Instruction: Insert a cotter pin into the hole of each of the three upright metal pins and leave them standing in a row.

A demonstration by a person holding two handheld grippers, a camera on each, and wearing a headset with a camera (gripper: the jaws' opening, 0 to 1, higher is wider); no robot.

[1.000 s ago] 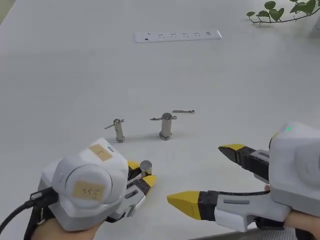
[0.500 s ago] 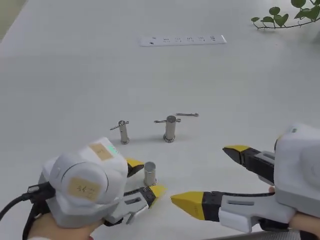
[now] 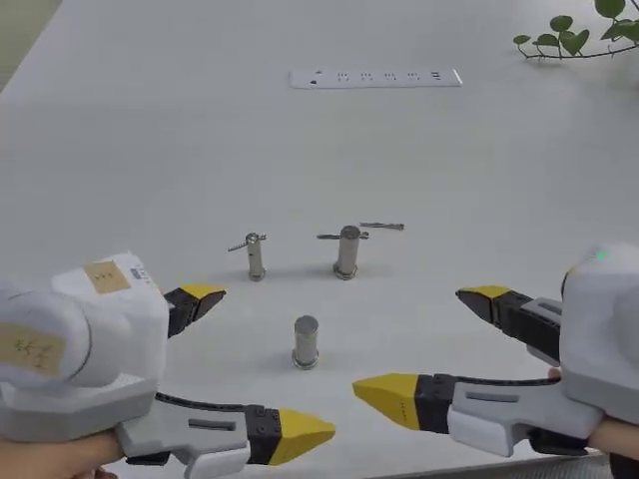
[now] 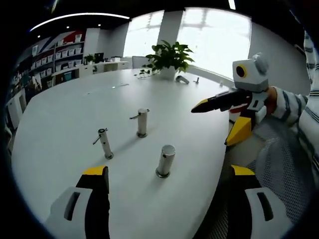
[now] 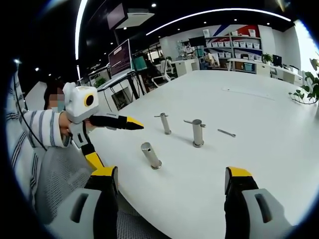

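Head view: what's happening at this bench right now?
A person has the left hand-held gripper and right hand-held gripper both open and empty, flanking the near pin, which stands bare on the table. The back left pin and back right pin each carry a cotter pin. One loose cotter pin lies on the table beside the back right pin.

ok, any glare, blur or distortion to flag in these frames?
Head view: even soft light, sharp, only a faint shadow by the near pin. Left gripper view: fisheye bends the table edge; windows blown out. Right gripper view: same bending, ceiling light strip curved.
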